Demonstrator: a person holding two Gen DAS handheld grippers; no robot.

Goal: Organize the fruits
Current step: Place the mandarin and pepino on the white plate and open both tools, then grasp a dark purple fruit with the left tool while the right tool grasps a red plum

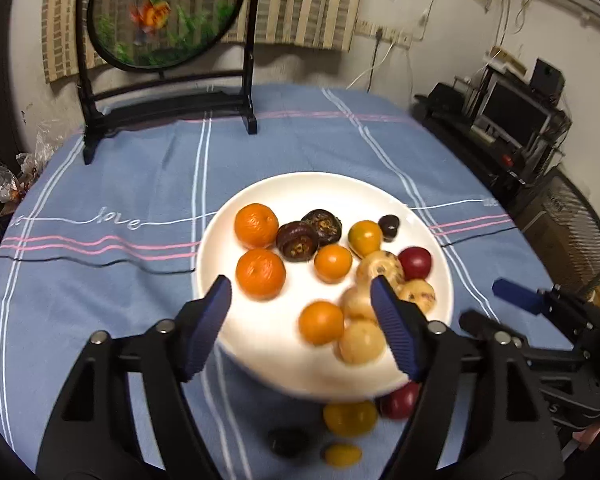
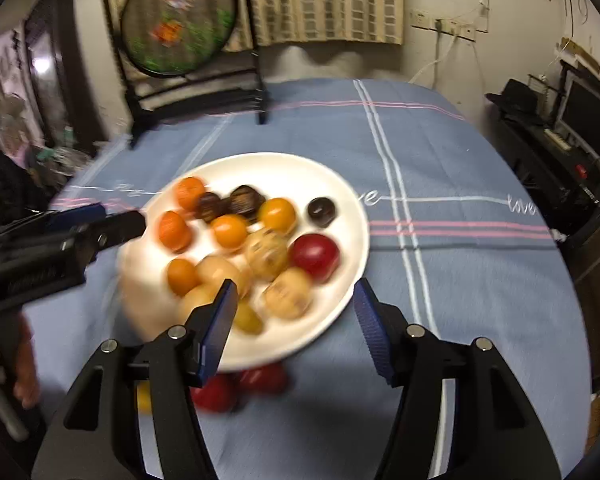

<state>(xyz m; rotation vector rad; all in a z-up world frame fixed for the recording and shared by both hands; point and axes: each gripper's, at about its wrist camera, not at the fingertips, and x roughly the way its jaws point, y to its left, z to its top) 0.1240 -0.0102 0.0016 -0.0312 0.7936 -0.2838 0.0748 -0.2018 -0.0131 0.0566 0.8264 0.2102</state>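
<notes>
A white plate point(image 1: 284, 192) on the blue tablecloth holds several fruits: oranges point(image 1: 257, 225), dark purple fruits point(image 1: 297, 241), yellow-orange tomatoes point(image 1: 333, 263), pale tan fruits point(image 1: 361, 340) and a red one point(image 1: 415, 262). Loose on the cloth in front of the plate lie a yellow tomato point(image 1: 350, 417), a red fruit point(image 1: 400, 400), a dark fruit point(image 1: 289, 441) and a small yellow one point(image 1: 343, 454). My left gripper point(image 1: 300, 292) is open and empty above the plate's near half. My right gripper point(image 2: 294, 298) is open and empty over the plate's point(image 2: 340, 184) near right rim; red fruits point(image 2: 215, 394) lie below it.
A round embroidered screen on a black stand point(image 1: 168, 16) stands at the table's back left. Plastic bags point(image 1: 4, 176) sit off the left edge. Black shelves with electronics point(image 1: 512, 116) stand to the right. The right gripper also shows in the left wrist view point(image 1: 516, 296).
</notes>
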